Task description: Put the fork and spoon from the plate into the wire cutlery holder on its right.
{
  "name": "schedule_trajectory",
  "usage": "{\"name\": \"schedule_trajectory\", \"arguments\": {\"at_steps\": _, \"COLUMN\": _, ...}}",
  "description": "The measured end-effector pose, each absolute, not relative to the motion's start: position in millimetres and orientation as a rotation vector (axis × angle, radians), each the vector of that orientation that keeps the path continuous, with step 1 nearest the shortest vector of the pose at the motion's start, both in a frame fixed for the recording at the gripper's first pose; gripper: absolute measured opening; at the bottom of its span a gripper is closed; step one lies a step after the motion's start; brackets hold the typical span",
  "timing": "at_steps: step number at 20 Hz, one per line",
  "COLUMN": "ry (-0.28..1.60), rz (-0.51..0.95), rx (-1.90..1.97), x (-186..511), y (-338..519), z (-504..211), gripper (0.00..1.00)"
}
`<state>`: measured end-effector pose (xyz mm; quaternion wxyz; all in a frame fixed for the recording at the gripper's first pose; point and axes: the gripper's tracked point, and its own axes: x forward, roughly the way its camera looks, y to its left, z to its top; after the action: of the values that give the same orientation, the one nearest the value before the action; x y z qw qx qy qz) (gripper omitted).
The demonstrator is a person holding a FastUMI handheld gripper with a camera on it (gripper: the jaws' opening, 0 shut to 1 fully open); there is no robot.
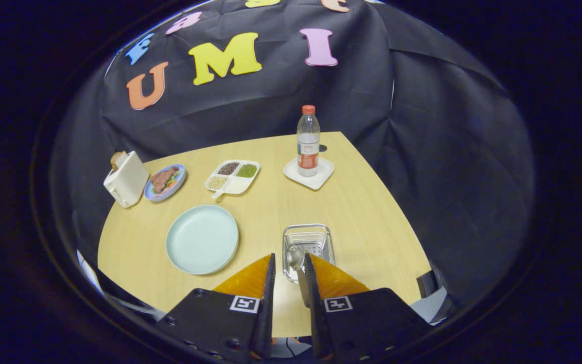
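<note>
My gripper (290, 257) hangs over the near left corner of the wire cutlery holder (307, 242), its fingers drawn close together with the metal spoon (296, 259) between them. The spoon's bowl points forward past the fingertips, above the holder's near rim. Its handle runs back along the right finger (310, 275) and disappears under it. The pale green plate (202, 238) lies to the left of the holder with nothing on it. Inside the holder I see wire mesh, and I cannot tell whether a fork lies there.
Beyond the holder a water bottle (308, 141) stands on a white square coaster (309, 173). A divided dish of beans (232, 177), a blue plate of food (164, 182) and a white toaster (126, 179) line the far left. The table's edge (392, 202) runs close on the right.
</note>
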<state>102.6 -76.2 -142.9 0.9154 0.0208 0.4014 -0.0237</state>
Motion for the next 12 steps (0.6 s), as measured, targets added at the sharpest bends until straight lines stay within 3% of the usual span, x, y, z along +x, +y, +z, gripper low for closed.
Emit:
{"name": "schedule_trajectory", "arguments": {"at_steps": 1, "ry": 0.802, "rz": -0.044, "rx": 0.049, "x": 102.1, "y": -72.1, "z": -138.0, "gripper": 0.32}}
{"name": "schedule_trajectory", "arguments": {"at_steps": 4, "ry": 0.721, "rz": -0.041, "rx": 0.053, "x": 104.0, "y": -62.5, "z": -121.7, "gripper": 0.54}}
{"name": "schedule_trajectory", "arguments": {"at_steps": 10, "ry": 0.505, "rz": 0.000, "rx": 0.064, "x": 102.9, "y": -21.3, "z": -82.2, "gripper": 0.72}}
{"name": "schedule_trajectory", "arguments": {"at_steps": 12, "ry": 0.451, "rz": 0.027, "rx": 0.058, "x": 99.4, "y": -1.3, "z": -77.1, "gripper": 0.73}}
